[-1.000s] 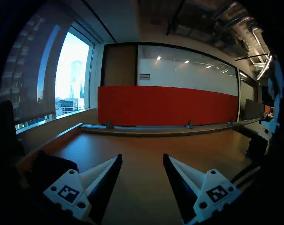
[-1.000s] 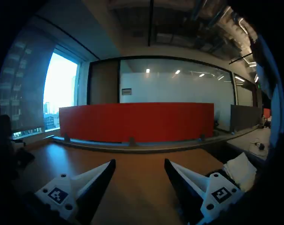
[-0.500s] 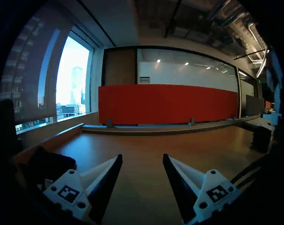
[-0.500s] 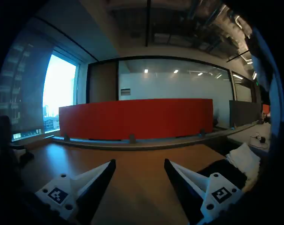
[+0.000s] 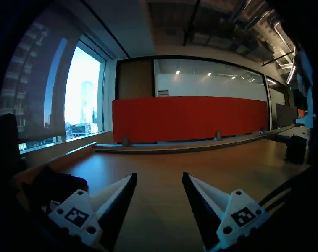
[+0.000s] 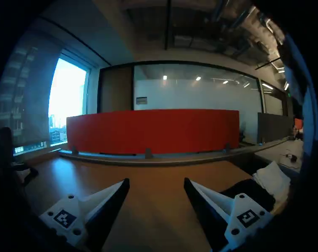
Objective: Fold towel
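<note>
- Far left in the left gripper view: a window (image 5: pixel 83 105), then a dark cloth lump (image 5: pixel 53 185) on the table (image 5: pixel 159 159), just beside the left finger. Maybe a towel, couldn't tell.
- The left gripper (image 5: pixel 158 181) was spread wide w/ nothing btwn its fingers, low over bare wood.
- Behind it, a red screen (image 5: pixel 188 117) ran along the table's far edge.
- In the right gripper view, the right gripper (image 6: pixel 156 185) was also spread wide & empty, over bare wood.
- Right of it: a dark towel (image 6: pixel 251 189) and a white towel (image 6: pixel 276 178), touching, at the table's right edge, just beside the right finger.
- Step, I think: reach for a towel. Nothing was picked up yet, so the job was at its start.
- To do it well: turn the right gripper twd the white towel, go in low & slow, pinch one corner only. Pull it to the bare middle so it lies flat before folding.
- Watch out: grabbing both towels at once.
</note>
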A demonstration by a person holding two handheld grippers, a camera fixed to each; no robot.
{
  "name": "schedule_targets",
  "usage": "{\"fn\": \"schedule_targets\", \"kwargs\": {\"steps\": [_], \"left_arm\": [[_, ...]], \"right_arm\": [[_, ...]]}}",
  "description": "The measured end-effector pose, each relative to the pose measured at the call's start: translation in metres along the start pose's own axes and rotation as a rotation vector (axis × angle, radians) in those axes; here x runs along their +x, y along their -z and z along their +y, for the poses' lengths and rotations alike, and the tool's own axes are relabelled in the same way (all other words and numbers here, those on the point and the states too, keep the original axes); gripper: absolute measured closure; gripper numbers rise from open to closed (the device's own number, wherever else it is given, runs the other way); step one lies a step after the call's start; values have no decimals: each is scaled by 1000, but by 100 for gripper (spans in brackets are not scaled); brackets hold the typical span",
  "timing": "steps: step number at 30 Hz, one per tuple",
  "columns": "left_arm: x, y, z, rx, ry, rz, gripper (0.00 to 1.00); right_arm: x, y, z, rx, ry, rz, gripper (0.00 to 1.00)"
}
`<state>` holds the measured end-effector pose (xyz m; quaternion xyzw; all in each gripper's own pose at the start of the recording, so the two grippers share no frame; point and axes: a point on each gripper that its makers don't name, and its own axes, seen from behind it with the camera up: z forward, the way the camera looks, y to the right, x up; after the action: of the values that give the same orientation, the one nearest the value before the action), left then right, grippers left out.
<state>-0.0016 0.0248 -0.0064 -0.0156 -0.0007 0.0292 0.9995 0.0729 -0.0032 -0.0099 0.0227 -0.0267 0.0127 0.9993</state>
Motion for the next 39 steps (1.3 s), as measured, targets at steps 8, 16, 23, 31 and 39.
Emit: {"fn": "schedule_targets", "kwargs": {"steps": [8, 16, 23, 31, 39], "left_arm": [[-9, -2, -2, -13, -4, 19, 21], [-12, -2, -4, -24, 22, 33, 21], [-12, -4, -5, -34, 29, 31, 21], [-13, -5, -4, -37, 29, 30, 21], [-12, -5, -4, -37, 29, 29, 4]], "right_arm": [[3, 2, 1, 4, 12, 10, 0], [-1, 2, -1, 10, 20, 10, 0], [-1, 1, -6, 23, 15, 14, 0], [0, -4, -6, 20, 25, 20, 0], [-15, -8, 1, -3, 52, 38, 0]]}}
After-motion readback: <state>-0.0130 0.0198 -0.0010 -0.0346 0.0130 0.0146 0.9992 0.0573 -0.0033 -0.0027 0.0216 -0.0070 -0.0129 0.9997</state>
